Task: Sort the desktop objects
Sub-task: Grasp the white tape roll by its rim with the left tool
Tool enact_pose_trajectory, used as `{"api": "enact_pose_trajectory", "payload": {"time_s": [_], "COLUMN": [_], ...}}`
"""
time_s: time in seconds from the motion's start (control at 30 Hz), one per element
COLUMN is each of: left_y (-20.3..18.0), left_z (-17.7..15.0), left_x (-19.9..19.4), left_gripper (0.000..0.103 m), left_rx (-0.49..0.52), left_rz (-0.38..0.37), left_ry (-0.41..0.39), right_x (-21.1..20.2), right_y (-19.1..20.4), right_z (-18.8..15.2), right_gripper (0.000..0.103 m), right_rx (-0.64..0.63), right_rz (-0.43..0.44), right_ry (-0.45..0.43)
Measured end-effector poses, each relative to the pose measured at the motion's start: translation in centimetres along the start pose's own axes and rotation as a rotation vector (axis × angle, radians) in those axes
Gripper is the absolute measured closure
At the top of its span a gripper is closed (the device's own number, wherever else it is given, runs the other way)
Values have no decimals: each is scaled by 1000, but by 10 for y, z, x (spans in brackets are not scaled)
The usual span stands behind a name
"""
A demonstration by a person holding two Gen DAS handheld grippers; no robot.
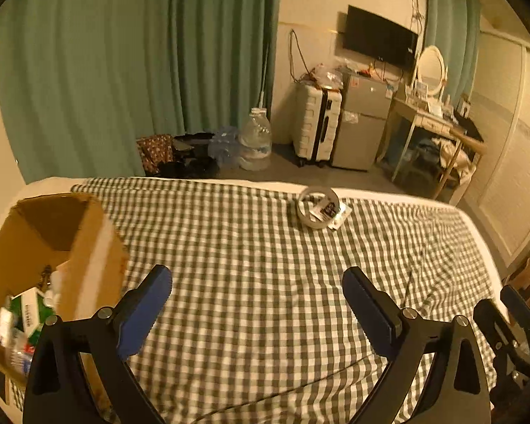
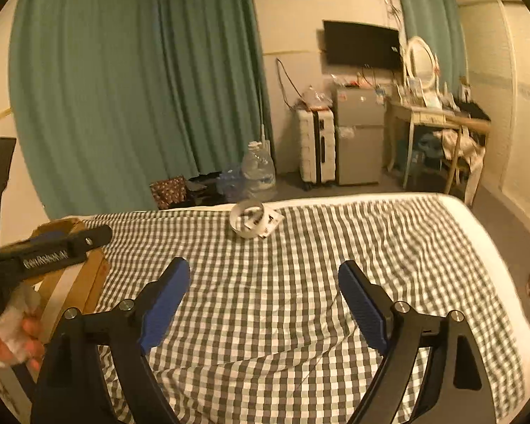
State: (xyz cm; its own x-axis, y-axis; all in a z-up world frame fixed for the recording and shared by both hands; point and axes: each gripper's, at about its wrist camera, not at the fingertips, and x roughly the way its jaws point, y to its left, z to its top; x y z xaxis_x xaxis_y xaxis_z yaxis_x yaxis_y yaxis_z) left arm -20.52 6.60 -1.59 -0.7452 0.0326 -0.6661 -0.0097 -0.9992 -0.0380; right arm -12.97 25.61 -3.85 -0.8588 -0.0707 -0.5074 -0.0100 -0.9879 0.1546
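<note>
A white roll of tape (image 1: 318, 212) lies on the checked cloth (image 1: 247, 247) at the far side, partly on a small printed packet (image 1: 337, 217); it also shows in the right wrist view (image 2: 251, 223). My left gripper (image 1: 258, 282) is open and empty, hovering over the cloth just right of a cardboard box (image 1: 56, 247) that holds several packets. My right gripper (image 2: 264, 279) is open and empty above the cloth, well short of the tape. The left gripper shows from the side in the right wrist view (image 2: 46, 247), over the box.
The cloth covers a white bed (image 2: 494, 247) whose edge curves at the right. Beyond it stand green curtains (image 1: 123, 70), water bottles (image 1: 256, 141), a suitcase (image 1: 318, 123), a small fridge (image 1: 364, 120) and a desk (image 1: 438, 123).
</note>
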Motion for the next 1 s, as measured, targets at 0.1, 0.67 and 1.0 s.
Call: {"api": "enact_pose_trajectory", "payload": {"time_s": [0.1,0.67,1.0], "left_y": [-20,-94,-84], "left_z": [-3,29,50], "left_x": [25,215,293], "left_gripper": [3,3,20], "left_rx": [33,14,-14], "left_rz": [2,-9,-100], "left_ry": [25,115,186], "right_x": [21,118,145], "right_y": [-24,-100,-97], "right_z": [-5,-32,-42], "right_gripper": [17,15,15], "right_rx": [47,173,143], "right_rz": [-25,-141,-141], "right_ry": [1,145,187]}}
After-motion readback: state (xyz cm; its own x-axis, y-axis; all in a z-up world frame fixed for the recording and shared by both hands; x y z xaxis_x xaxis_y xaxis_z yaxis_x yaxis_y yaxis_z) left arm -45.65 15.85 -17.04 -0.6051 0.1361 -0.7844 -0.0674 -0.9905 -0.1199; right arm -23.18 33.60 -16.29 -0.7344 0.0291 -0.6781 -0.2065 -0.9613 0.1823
